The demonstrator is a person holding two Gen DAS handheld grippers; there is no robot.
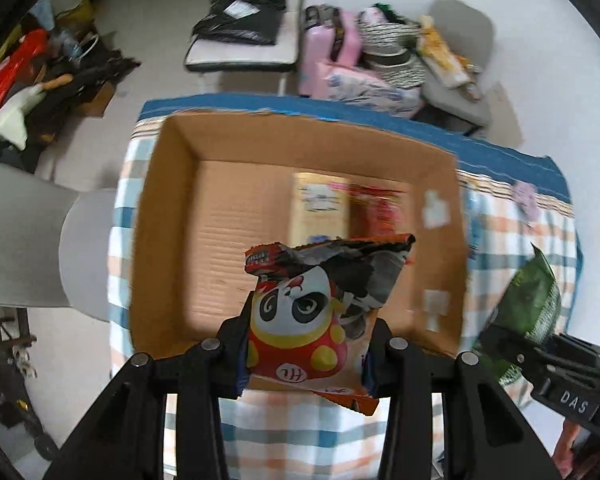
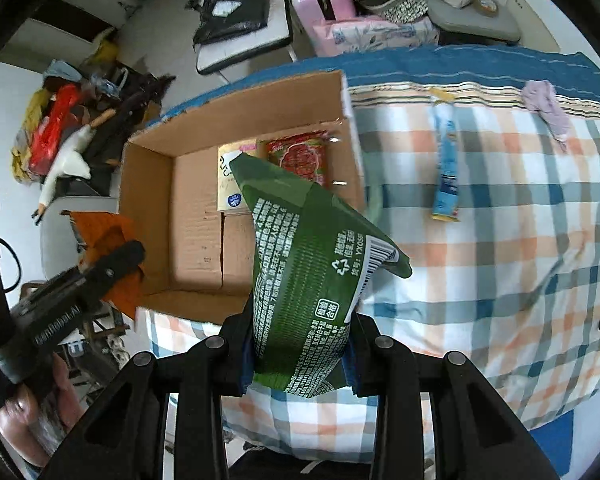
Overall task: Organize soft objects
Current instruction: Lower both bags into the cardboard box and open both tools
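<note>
My left gripper (image 1: 306, 356) is shut on an orange snack bag with a panda print (image 1: 320, 304), held over the near edge of an open cardboard box (image 1: 172, 200). My right gripper (image 2: 298, 354) is shut on a green snack bag (image 2: 304, 276), held above the box's near right corner (image 2: 188, 304). In the box lie a cream packet (image 2: 228, 184) and a red packet (image 2: 304, 156) against the far wall. The right gripper with the green bag also shows at the right of the left wrist view (image 1: 532, 304).
The box stands on a checked cloth over a table (image 2: 500, 240). A blue tube packet (image 2: 446, 168) and a small purple cloth (image 2: 548, 108) lie on the cloth to the right. Chairs (image 1: 244, 52), a pink case (image 1: 328, 40) and clutter stand beyond the table.
</note>
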